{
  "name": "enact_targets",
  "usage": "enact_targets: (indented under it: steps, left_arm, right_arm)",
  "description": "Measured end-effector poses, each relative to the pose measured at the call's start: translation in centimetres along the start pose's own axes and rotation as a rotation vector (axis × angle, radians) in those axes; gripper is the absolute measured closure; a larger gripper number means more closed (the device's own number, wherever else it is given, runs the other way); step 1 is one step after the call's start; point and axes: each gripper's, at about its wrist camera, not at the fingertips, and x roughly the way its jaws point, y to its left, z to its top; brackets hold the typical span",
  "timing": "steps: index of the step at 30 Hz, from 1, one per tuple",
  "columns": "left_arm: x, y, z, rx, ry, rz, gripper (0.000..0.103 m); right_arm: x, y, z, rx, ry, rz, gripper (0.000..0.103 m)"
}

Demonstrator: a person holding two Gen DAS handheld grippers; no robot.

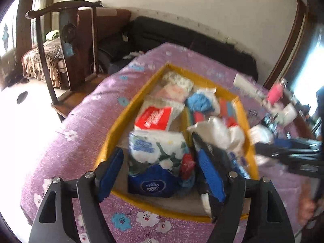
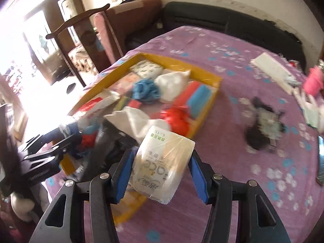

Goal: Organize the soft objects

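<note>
A yellow-rimmed box sits on a purple flowered cloth and holds tissue packs, sponges and bagged soft items. My left gripper hovers open over the box's near end, above a blue Vinda tissue pack; a black and white bag leans on its right finger. My right gripper is shut on a white tissue pack and holds it above the cloth by the box's near corner. The right gripper also shows at the left wrist view's right edge.
On the cloth right of the box lie a black and white bundle, a white flat pack and a pink item. A dark wooden chair and a black sofa stand beyond the table.
</note>
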Motion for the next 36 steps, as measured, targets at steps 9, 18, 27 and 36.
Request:
enact_targets:
  steps: [9, 18, 27, 36]
  left_arm:
    - [-2.3, 2.8, 0.1, -0.074, -0.068, -0.021, 0.022]
    - [-2.0, 4.8, -0.6, -0.116, -0.039, -0.01, 0.022]
    - [-2.8, 2.7, -0.7, -0.064, -0.062, 0.032, 0.017]
    - [-4.1, -0.9, -0.9, 0.019, -0.133, 0.233, 0.008]
  right_arm:
    - [4.1, 4.4, 4.4, -0.05, 0.024, 0.099, 0.044]
    - [7.3, 6.9, 6.2, -0.067, 0.051, 0.145, 0.042]
    - [5.7, 5.8, 6.4, -0.022, -0.006, 0.157, 0.031]
    - [-1.7, 3.3, 3.0, -0.006, -0.169, 0.068, 0.021]
